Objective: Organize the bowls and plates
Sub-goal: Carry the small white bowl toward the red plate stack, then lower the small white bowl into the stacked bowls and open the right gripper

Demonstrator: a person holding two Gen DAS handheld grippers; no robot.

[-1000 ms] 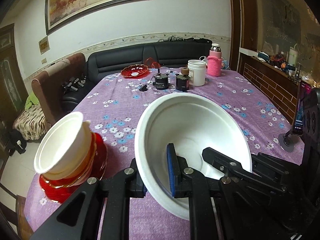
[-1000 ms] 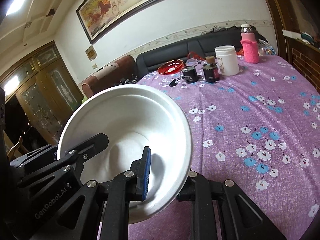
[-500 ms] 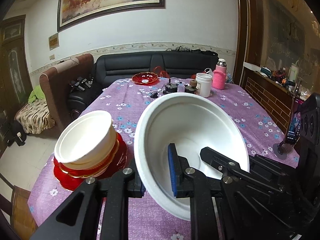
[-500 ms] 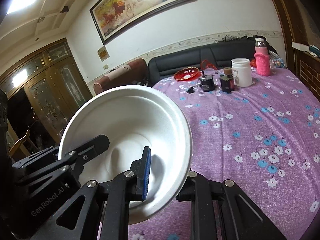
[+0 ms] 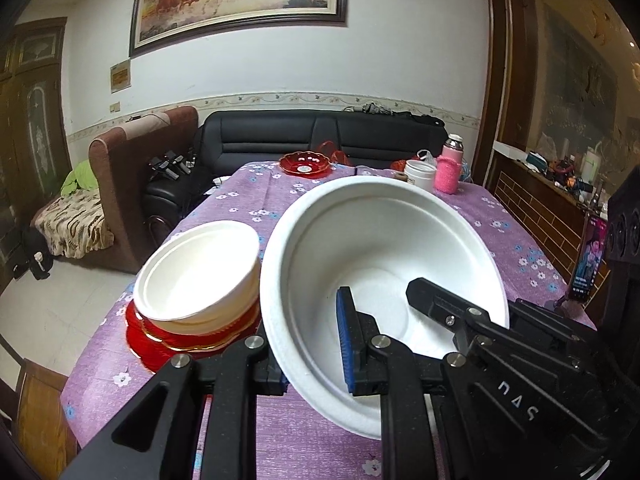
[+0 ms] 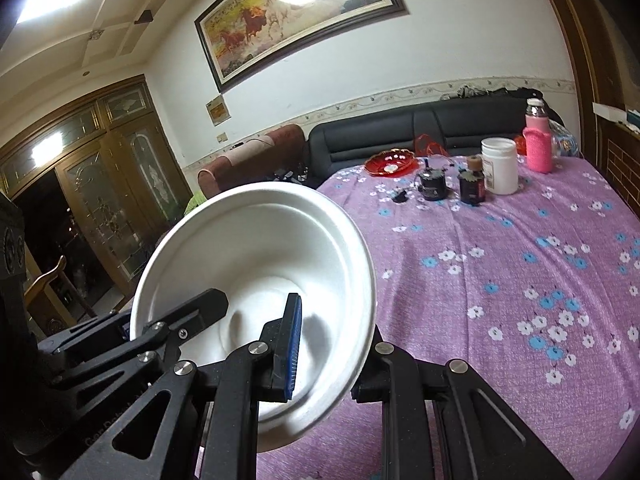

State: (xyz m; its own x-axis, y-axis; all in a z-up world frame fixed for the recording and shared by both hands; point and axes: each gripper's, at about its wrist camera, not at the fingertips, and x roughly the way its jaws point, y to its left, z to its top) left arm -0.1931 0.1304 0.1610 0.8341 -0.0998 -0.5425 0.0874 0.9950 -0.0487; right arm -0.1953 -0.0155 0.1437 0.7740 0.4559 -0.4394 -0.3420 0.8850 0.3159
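Note:
Both grippers hold one large white bowl (image 5: 376, 248) by opposite sides of its rim, tilted above the table. My left gripper (image 5: 310, 354) is shut on its left rim. My right gripper (image 6: 332, 344) is shut on the right rim of the same bowl (image 6: 256, 256). The other gripper's finger reaches into the bowl in each view. Left of it in the left wrist view, a smaller white bowl (image 5: 196, 272) sits on a stack of red plates (image 5: 176, 344) near the table's left edge.
The table has a purple flowered cloth (image 6: 520, 280). At its far end stand a red dish (image 6: 390, 162), a white jar (image 6: 499, 170), a pink bottle (image 6: 538, 148) and two small dark jars (image 6: 472, 186). A phone on a stand (image 5: 588, 264) is at the right edge.
Both grippers have lifted the large bowl higher and tilted the views up. The small bowl and red plates now sit closer beside the large bowl's left rim.

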